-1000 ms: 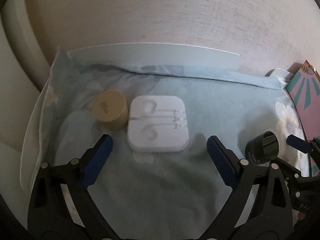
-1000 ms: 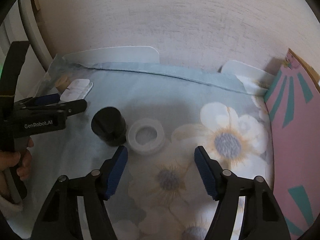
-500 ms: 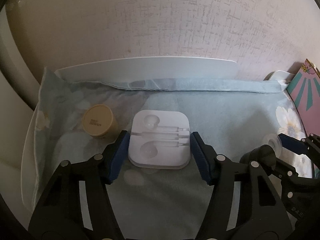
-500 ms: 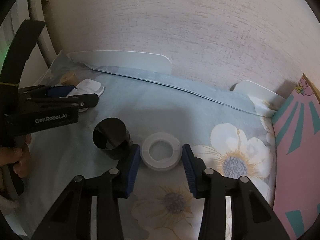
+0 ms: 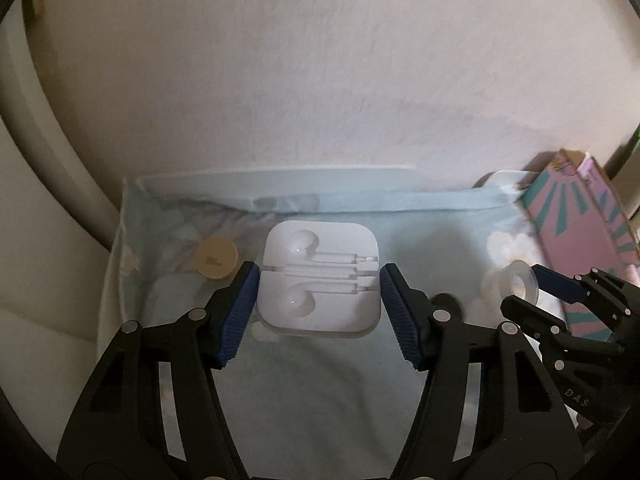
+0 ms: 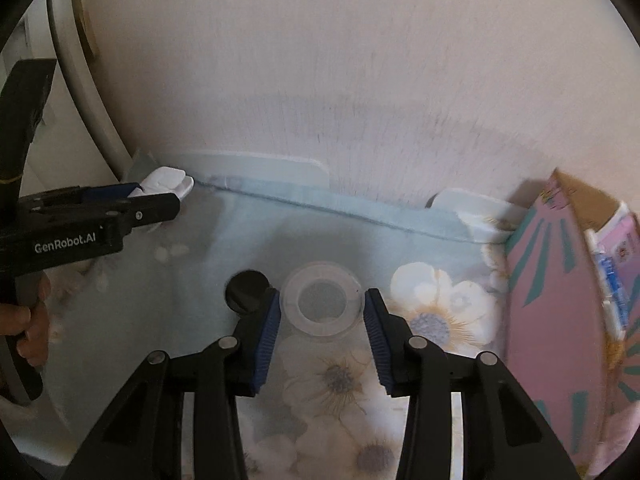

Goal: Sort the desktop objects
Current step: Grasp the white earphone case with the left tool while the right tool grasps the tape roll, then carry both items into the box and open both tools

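My left gripper is shut on a white earphone case and holds it above the floral cloth. A beige round cap lies on the cloth just left of it. My right gripper is shut on a clear tape roll, lifted off the cloth. A black cylinder stands just left of its left finger. In the left wrist view the tape roll shows in the right gripper's fingers at the right. In the right wrist view the earphone case shows in the left gripper at the far left.
A pink and teal box stands open at the right edge of the cloth, also in the left wrist view. A textured wall rises right behind the table. White table edges show past the cloth.
Both grippers closed from wide open onto their objects, the left on the earphone case and the right on the tape roll, and have lifted them off the cloth.
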Demonstrator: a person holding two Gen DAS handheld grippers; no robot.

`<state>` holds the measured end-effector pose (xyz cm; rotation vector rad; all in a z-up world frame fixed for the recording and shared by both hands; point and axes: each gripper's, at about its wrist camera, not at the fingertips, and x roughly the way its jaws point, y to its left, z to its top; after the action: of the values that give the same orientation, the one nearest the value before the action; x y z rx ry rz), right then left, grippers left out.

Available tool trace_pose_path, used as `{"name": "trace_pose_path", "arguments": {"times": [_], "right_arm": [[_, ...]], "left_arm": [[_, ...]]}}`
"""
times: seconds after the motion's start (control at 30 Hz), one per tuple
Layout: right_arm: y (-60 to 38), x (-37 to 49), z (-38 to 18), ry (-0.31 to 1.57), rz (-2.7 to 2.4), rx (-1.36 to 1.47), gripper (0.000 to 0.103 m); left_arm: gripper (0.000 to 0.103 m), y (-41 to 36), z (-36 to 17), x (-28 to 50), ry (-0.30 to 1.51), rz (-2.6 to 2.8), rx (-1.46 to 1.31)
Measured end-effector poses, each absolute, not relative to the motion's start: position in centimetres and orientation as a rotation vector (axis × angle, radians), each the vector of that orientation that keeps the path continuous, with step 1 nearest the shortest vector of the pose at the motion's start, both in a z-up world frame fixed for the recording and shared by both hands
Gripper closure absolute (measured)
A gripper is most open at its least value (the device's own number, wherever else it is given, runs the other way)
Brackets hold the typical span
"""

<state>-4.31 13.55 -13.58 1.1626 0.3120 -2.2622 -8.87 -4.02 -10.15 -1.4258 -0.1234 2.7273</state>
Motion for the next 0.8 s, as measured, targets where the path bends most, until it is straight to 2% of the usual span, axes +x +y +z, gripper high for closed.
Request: {"name": "trace_pose_path", "arguments": {"times": [0.2,0.43,0.8], "right_arm": [[16.9,-3.2,-9.2,0.273,-2.298,1.144,0.064],[21.7,-3.8,-5.5,0.149,-2.386,1.155,0.064],[31.1,-5.0,-3.1,0.1,-2.54,1.221,0.064]], "left_arm": [[0.044,-2.6,-5.8,-9.0,-0.141,2.677,-1.374],[0.044,2.0,-1.2,-11.0,-0.07,2.594,-1.262],[0.044,13.6,1.5,-13.6,0.073,2.411,-1.142]]}}
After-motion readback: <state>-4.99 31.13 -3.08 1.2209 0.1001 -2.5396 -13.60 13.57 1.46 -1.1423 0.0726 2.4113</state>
